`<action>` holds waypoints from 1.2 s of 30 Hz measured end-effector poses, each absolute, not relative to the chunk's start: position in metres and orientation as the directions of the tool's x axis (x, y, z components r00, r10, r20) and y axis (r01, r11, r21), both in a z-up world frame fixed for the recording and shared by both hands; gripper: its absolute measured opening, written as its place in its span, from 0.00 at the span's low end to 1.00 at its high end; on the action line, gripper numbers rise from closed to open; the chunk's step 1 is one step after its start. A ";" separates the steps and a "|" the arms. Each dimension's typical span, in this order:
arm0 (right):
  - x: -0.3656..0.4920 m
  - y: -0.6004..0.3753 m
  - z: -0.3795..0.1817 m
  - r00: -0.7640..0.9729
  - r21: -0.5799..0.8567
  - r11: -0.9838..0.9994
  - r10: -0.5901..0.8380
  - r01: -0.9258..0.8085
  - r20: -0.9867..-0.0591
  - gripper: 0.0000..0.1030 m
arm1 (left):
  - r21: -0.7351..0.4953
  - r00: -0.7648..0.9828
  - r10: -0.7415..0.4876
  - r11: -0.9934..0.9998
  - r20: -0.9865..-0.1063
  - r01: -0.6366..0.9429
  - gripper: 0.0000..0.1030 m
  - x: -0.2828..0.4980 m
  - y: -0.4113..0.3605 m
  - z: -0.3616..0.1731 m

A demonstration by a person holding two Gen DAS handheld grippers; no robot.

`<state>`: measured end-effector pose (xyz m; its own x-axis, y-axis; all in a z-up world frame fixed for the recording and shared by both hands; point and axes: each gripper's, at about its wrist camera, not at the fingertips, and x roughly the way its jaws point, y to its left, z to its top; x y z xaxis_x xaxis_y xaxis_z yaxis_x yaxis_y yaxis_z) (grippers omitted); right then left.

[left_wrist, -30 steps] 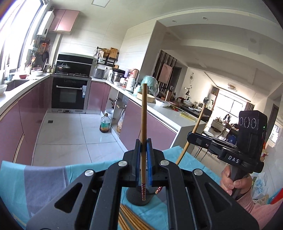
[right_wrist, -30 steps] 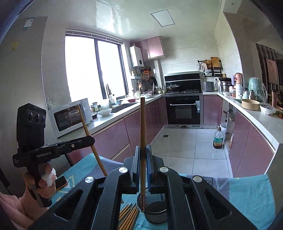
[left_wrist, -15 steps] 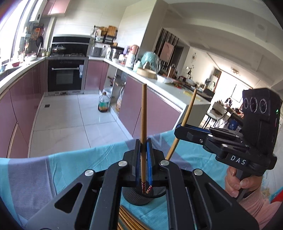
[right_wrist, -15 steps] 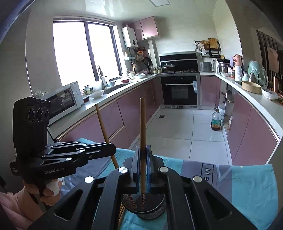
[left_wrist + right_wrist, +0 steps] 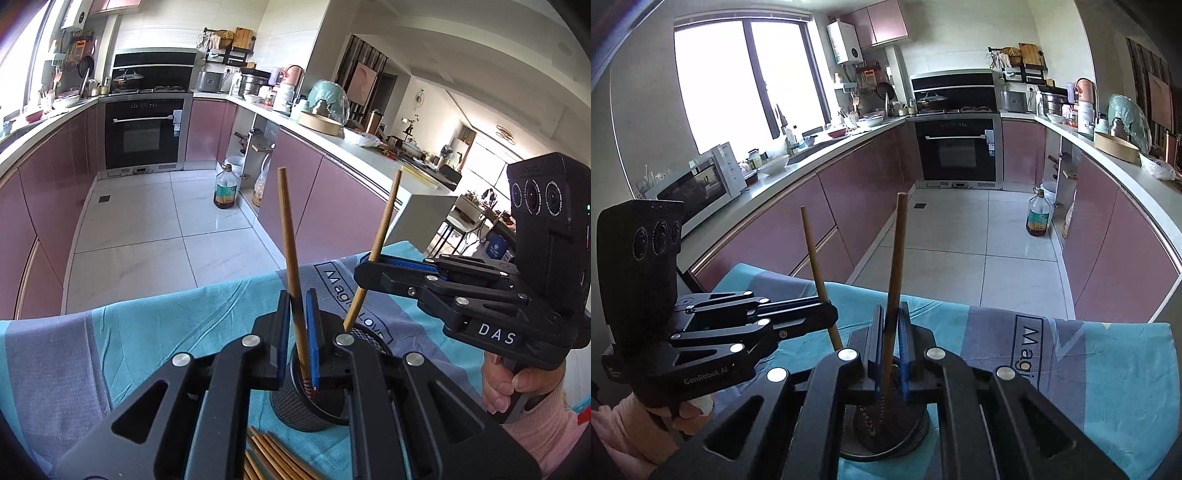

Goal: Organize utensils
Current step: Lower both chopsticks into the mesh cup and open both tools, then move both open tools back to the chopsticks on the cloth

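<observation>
A black mesh cup (image 5: pixel 291 410) (image 5: pixel 908 439) stands on a blue and grey cloth (image 5: pixel 166 332). My left gripper (image 5: pixel 297 306) is shut on a brown chopstick (image 5: pixel 288 236), which leans left with its patterned tip inside the cup. My right gripper (image 5: pixel 891 317) has another chopstick (image 5: pixel 897 251) between its pads; its jaws are opening and the stick's lower end is in the cup. Each gripper shows in the other's view: the right one (image 5: pixel 365 264) comes in from the right, the left one (image 5: pixel 827 317) from the left. Several loose chopsticks (image 5: pixel 273 458) lie on the cloth in front of the cup.
The table's far edge drops to a tiled kitchen floor (image 5: pixel 147 229). Pink cabinets line both sides, with an oven (image 5: pixel 956 151) at the back and an oil bottle (image 5: pixel 224 188) on the floor. A hand (image 5: pixel 517 384) in a pink sleeve grips the right handle.
Both grippers came down and closed in on the cup. The two chopstick tips went from above the rim to inside it, and both sticks now lean instead of standing upright.
</observation>
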<state>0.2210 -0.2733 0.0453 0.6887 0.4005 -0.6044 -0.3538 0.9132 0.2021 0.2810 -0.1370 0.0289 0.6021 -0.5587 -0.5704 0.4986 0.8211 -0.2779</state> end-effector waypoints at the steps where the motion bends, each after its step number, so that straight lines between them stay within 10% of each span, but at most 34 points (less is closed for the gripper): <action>1: 0.225 -0.273 0.044 0.687 0.207 0.913 0.401 -0.351 -0.607 0.07 | -0.282 0.601 -0.558 0.822 -0.572 0.495 0.08 0.283 -0.138 0.027; 25: 0.158 -0.295 0.060 0.801 0.195 0.931 0.365 -0.308 -0.474 0.41 | -0.161 0.740 -0.416 0.905 -0.529 0.394 0.50 0.220 -0.072 0.023; 36: 0.127 -0.247 -0.026 0.600 0.238 0.881 0.456 -0.410 -0.657 0.42 | -0.130 0.673 -0.350 0.926 -0.651 0.355 0.52 0.174 -0.042 -0.042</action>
